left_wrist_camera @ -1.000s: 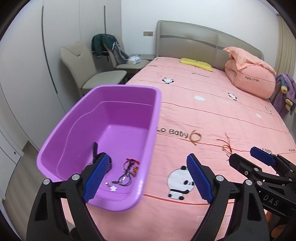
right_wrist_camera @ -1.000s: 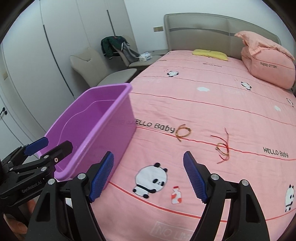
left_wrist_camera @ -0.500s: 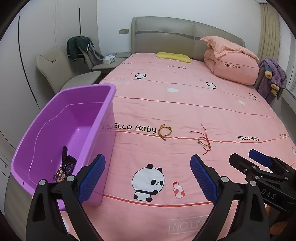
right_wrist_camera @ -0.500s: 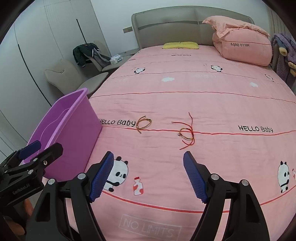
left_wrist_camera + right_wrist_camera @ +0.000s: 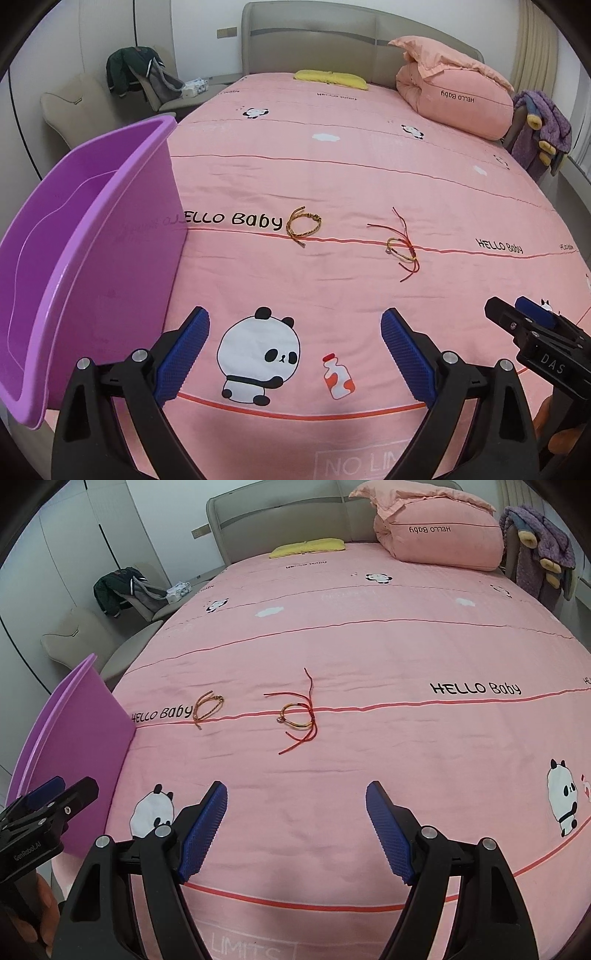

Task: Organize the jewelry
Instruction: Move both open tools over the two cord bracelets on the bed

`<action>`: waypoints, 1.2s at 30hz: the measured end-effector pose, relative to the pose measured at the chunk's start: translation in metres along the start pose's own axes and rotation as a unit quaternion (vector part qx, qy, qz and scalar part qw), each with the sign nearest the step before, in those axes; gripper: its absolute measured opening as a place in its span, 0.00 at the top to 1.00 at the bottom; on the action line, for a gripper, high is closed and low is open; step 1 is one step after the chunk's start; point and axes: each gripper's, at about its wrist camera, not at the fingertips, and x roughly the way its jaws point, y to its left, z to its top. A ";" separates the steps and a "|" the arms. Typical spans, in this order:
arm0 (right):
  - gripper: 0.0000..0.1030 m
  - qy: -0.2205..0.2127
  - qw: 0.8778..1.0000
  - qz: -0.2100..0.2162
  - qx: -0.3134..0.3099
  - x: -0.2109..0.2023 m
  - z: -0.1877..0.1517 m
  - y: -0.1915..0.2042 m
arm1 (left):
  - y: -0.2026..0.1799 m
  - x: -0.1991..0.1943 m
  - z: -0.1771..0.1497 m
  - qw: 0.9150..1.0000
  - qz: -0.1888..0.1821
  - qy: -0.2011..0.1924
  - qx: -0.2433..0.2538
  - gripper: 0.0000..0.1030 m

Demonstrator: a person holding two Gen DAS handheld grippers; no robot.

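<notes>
Two bracelets lie on the pink bedspread. A brown braided bracelet [image 5: 303,226] [image 5: 208,705] rests just right of the "HELLO Baby" print. Further right lies a gold bracelet with red cords [image 5: 402,248] [image 5: 300,716]. A purple plastic tub [image 5: 85,254] [image 5: 70,760] stands at the bed's left edge; its inside is mostly hidden. My left gripper [image 5: 295,325] hovers open above a panda print, short of the brown bracelet. My right gripper [image 5: 296,794] is open too, nothing between its blue pads, short of the red-cord bracelet. Each gripper shows at the edge of the other's view.
A folded pink quilt [image 5: 454,96] and a yellow pillow [image 5: 330,78] sit by the headboard. Beige chairs with dark clothes [image 5: 136,74] stand left of the bed. Purple garments [image 5: 543,129] hang at the right. A hand [image 5: 40,912] holds the left gripper.
Both grippers swung right, away from the tub, and came down toward the bedspread. The tub's inside with jewelry slid out of sight and the two bracelets came nearer. The left jaws widened slightly.
</notes>
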 end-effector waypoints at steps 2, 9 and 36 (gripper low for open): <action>0.28 0.001 1.000 -0.005 0.000 0.009 0.002 -0.002 | 0.000 0.012 0.003 1.000 0.000 0.002 0.001 0.11; 0.28 0.011 1.000 -0.011 -0.004 0.054 0.013 -0.006 | -0.004 0.061 0.015 1.000 -0.004 0.007 0.005 0.11; 0.28 0.038 0.999 -0.035 -0.017 0.181 0.058 -0.008 | 0.000 0.196 0.057 0.999 0.020 0.033 -0.007 0.10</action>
